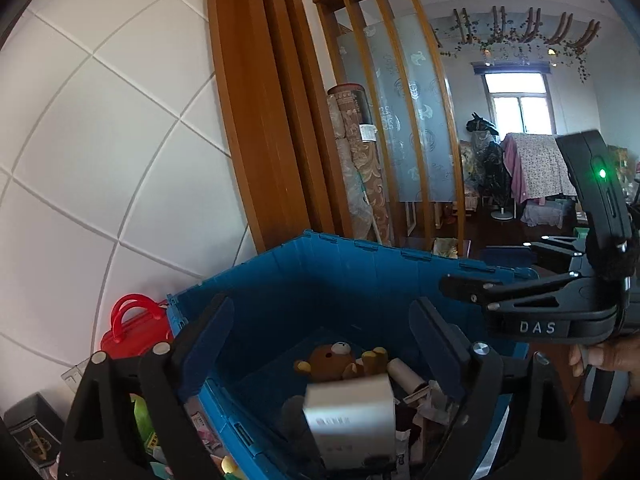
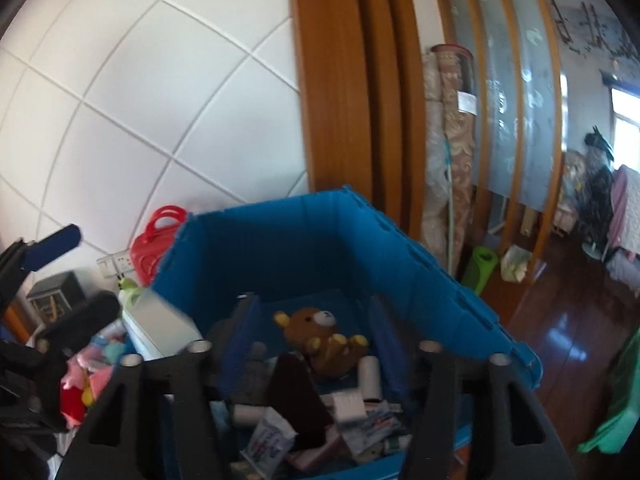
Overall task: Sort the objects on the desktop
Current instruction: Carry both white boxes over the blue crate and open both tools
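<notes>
Left wrist view: a red case point(image 1: 134, 330) stands by the white wall, then the left gripper point(image 1: 324, 344) hangs spread above the blue crate point(image 1: 360, 272), a white box point(image 1: 350, 416) loose between its jaws. Right wrist view: the right gripper point(image 2: 316, 340) is spread and empty over the teddy bear point(image 2: 320, 336) lying in that crate.

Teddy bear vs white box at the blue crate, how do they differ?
The bear is brown, soft and rounded; the box is white, flat-sided and hard-edged. The bear lies on its back among the clutter at the bottom of the crate; the box looks blurred and tilted at the crate's left rim, seemingly not at rest. Neither tool touches either one.
</notes>
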A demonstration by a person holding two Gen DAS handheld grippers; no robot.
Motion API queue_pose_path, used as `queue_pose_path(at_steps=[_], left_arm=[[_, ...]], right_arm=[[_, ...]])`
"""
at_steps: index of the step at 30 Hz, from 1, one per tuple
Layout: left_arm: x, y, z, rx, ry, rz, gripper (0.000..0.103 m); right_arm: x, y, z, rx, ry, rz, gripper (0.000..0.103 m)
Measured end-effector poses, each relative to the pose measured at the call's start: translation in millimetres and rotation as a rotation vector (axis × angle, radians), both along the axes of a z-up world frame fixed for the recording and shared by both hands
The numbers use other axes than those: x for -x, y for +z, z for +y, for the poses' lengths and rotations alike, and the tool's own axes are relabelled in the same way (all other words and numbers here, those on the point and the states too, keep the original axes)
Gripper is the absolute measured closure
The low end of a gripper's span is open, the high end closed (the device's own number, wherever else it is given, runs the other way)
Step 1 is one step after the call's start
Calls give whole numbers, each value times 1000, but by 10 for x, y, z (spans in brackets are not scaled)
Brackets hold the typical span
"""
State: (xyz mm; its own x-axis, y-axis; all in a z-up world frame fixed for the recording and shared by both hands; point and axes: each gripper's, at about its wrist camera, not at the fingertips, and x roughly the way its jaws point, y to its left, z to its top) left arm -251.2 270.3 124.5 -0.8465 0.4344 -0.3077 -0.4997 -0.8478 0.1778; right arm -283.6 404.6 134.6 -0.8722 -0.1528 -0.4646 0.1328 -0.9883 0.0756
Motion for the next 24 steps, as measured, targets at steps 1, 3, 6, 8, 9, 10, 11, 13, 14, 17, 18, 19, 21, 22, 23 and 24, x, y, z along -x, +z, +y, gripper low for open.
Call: queue_pose_path(at_steps=[1,3,6,8,9,10,11,13,14,17,18,19,21,22,23,24], left_arm=[[3,9,9,-8,-1,-8,11],[22,27,45,-10,19,-14,8],[7,-2,49,7,70,8,8],[-55,-50,18,22,104,19,8],[-97,-77,9,24,114,25,8],[-108,-87,4,28,128,25,8],[-118,-91,-5,34,146,23,8],[-140,-100,-56,28,178,30,8],[-148,-111,-69,22,191,30,8],[-212,-143,-145,21,246,36,8],[-231,-153,-180,25,265,36,8],[-247,-165,-212,30,285,35,8],[-307,-181,-295,23,318,37,8],[-316,-194,-341,22,335,37,8],[-341,-206,-379,22,352,37,8],[-364,-222,-433,21,367,34,8]], right_arm=[[31,-14,45,4,1,-6,29],[68,-22,99,11,10,-11,29],[78,-14,195,22,15,4,29],[34,-7,229,40,22,13,29],[7,-13,223,42,23,15,29],[-1,-29,242,44,25,16,28],[-24,-45,246,48,29,15,27],[-51,-83,245,54,39,11,22],[-84,-99,238,54,41,13,21],[-165,-145,208,59,60,14,19],[-194,-162,196,59,65,14,18],[-223,-171,179,60,72,15,17],[-268,-196,144,64,90,13,15],[-300,-206,125,69,100,15,15],[-323,-218,116,73,108,16,14],[-350,-226,98,77,116,17,13]])
